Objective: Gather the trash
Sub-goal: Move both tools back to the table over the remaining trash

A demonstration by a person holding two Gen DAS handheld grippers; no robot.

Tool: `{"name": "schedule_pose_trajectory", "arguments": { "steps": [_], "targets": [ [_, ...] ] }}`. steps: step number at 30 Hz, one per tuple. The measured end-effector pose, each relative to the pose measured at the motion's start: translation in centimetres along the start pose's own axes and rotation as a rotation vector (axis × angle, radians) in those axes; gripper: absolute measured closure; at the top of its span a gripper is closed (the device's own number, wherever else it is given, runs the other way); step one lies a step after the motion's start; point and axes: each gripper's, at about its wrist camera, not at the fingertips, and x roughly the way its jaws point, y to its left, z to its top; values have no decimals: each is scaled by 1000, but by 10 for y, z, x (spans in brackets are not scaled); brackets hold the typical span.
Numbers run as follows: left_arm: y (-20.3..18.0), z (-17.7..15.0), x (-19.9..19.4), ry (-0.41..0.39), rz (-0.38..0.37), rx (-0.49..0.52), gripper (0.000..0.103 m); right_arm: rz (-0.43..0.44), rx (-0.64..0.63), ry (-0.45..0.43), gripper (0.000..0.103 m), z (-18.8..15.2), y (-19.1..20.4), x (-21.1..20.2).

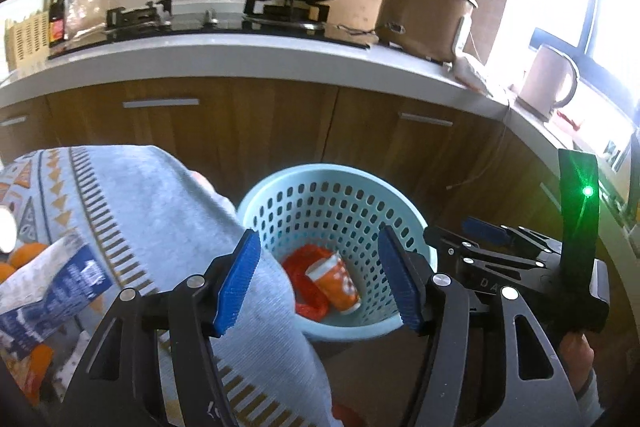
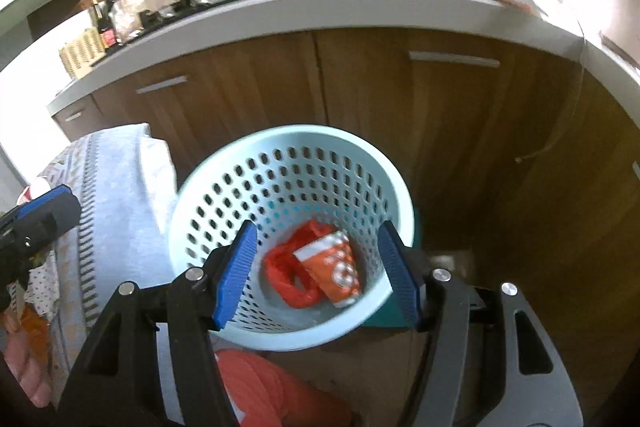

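Trash, an orange cup (image 2: 334, 273) on a red wrapper (image 2: 286, 277), lies at the bottom of the pale blue basket (image 2: 200, 183). Right gripper (image 2: 318, 277), open and empty, hangs directly above it, nearer than the left gripper (image 1: 320, 281), also open and empty, over the cloth-covered table (image 1: 160, 203) beside the basket

Both wrist views look down past their own fingers, close over the pale blue basket (image 1: 352, 331) (image 2: 208, 187); both share the far counter (image 1: 240, 59) (image 2: 320, 11).

Both held side by side, pointing forward and down: left tool (image 1: 320, 279) with jaws spread wide, empty; right tool (image 2: 318, 275) likewise gaping, nothing between its pads.
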Motion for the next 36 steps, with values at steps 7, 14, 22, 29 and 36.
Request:
{"name": "schedule_pose_trajectory", "arguments": {
  "steps": [7,14,22,29,36],
  "targets": [
    [25,-12,-62,-90,72,-57,43,105,-92,-87,44,7,56,-33],
    [81,-41,-131,-161,260,-172,43,237,-199,-128,44,-1,122,-53],
    [176,-86,-212,-218,559,-338,25,342,-307,-101,44,-25,189,-54],
    [245,-108,-231,-111,702,-347,15,410,-337,4,44,-48,225,-34],
    [279,-115,-213,-24,706,-313,15,403,-409,80,38,-72,256,-17]
  ]
}}
